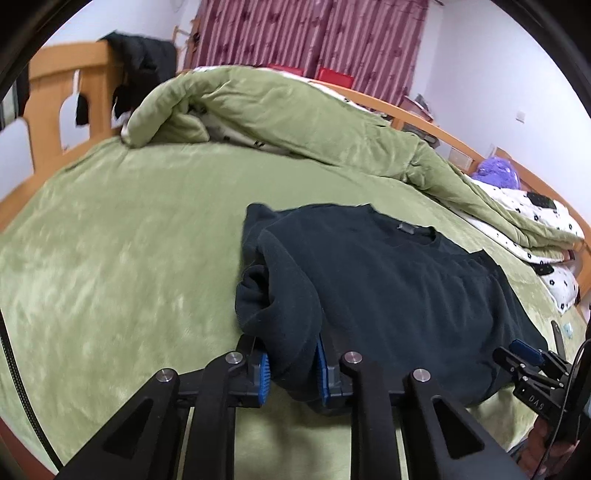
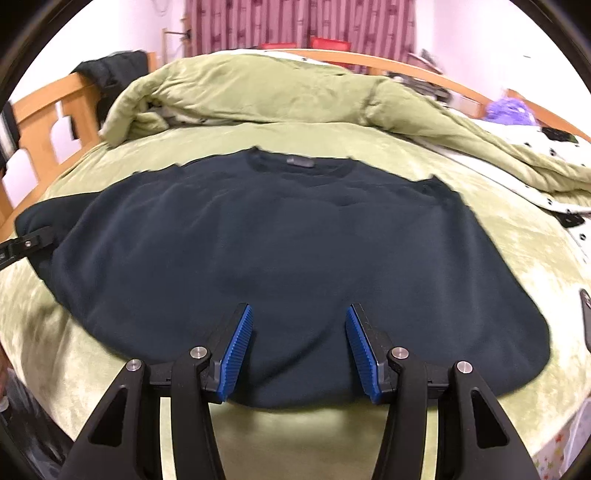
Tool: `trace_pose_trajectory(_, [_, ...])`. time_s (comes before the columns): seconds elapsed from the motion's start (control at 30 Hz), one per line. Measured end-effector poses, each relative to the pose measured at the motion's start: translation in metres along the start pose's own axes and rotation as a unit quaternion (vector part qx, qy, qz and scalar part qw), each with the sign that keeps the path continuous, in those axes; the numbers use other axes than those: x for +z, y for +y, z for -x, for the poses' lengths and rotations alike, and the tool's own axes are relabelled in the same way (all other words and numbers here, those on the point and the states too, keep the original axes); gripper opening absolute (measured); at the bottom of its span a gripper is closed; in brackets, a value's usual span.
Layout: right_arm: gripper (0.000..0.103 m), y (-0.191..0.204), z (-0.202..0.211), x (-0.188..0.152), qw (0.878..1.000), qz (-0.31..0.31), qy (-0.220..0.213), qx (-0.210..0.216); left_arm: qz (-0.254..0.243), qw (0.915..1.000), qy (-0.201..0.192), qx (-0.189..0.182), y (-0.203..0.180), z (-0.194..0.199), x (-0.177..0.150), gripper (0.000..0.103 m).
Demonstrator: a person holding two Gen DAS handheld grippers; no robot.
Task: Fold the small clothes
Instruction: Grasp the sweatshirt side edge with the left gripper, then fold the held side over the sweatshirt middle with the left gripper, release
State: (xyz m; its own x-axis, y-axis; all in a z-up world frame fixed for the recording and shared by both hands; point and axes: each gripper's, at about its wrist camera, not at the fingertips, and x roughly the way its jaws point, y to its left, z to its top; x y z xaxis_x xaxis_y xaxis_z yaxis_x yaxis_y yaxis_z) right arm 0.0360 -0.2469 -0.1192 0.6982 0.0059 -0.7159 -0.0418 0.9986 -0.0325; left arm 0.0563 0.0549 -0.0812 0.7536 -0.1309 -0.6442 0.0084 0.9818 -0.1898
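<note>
The left gripper (image 1: 291, 373) is clamped on a bunched fold of the dark sweater (image 1: 388, 295), its blue pads (image 1: 263, 373) pressing the sleeve end from both sides so the cloth humps up just ahead of them. The right gripper (image 2: 299, 350) stands with its jaws apart over the near hem of the same sweater (image 2: 280, 251), nothing pinched between the blue pads (image 2: 238, 354), which hang just above the fabric. The sweater lies spread out flat, neck away from the grippers and a small grey label at the collar, on a green fleece blanket (image 1: 129, 258) that covers the bed. Behind it a thick green quilt (image 1: 280, 122) is pushed back in a rumpled heap, showing a white lining with black flowers. A wooden bed frame (image 1: 48, 96) runs round the far side, with a black garment (image 1: 136, 59) slung over it. A purple plush toy (image 1: 496, 173) sits at the far right, and striped red curtains (image 1: 314, 33) hang against the back wall.
</note>
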Motion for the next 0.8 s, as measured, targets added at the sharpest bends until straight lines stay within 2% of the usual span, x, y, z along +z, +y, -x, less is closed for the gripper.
trace_pose_trajectory(0.13, [0.051,-0.022,0.011,-0.001,1.000,-0.030,0.002,0.003,-0.026,0.9996,-0.010,-0.003,-0.025,0.010,0.012,0.017])
trace_pose_trajectory(0.43, [0.051,-0.078,0.052,0.002,0.999,-0.052,-0.015,-0.008,-0.055,0.9970,-0.017,-0.052,-0.091,0.031,0.035,0.015])
trace_pose_trajectory(0.8, [0.051,-0.151,0.093,0.002,0.996,-0.065,-0.044,-0.041,-0.131,0.9878,-0.006,-0.084,-0.188,0.028,0.015,0.014])
